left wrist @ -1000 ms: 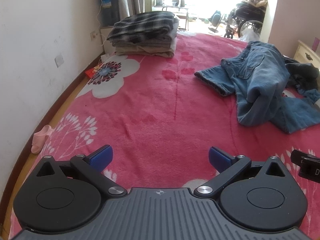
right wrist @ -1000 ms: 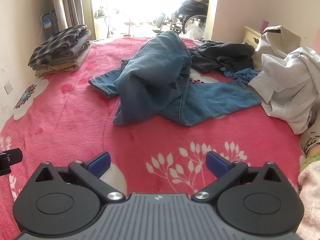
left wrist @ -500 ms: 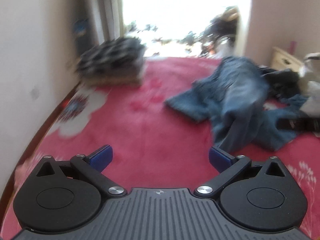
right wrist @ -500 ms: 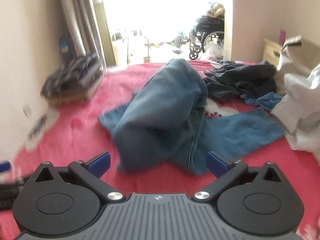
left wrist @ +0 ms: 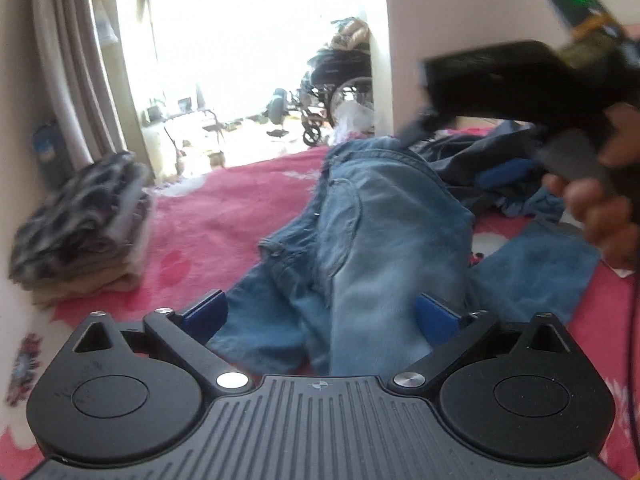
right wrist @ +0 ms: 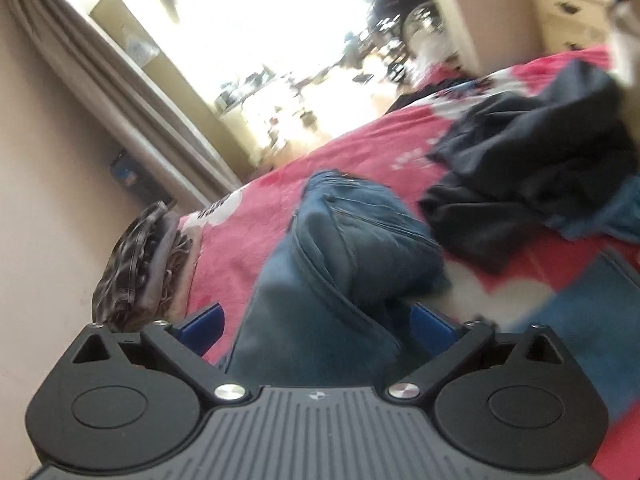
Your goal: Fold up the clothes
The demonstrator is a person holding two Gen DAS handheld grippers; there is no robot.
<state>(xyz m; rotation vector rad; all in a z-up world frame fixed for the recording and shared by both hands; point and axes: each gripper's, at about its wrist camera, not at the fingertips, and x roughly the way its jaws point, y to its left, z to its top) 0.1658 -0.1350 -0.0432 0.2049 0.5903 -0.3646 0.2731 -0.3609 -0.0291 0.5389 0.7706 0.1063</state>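
The crumpled blue jeans [left wrist: 384, 232] lie heaped in the middle of the bed, on its pink flowered blanket [left wrist: 224, 208]. The left gripper [left wrist: 320, 314] hangs low over their near end, its blue pads spread wide; the jaws have just drawn in a little, with denim lying in the gap but neither pad pressing on it. The right gripper [right wrist: 318, 322] comes at the same jeans [right wrist: 340, 264] from a tilted angle, jaws also apart and released, the cloth bulging up between them; whether a pad brushes the fabric I cannot quite tell through the blur. A person's hand [left wrist: 596, 208] grips its handle. A folded stack of clothes [left wrist: 84, 220] sits by the wall, well apart from the jeans, and a dark garment [right wrist: 532, 184] is bunched just beyond them.
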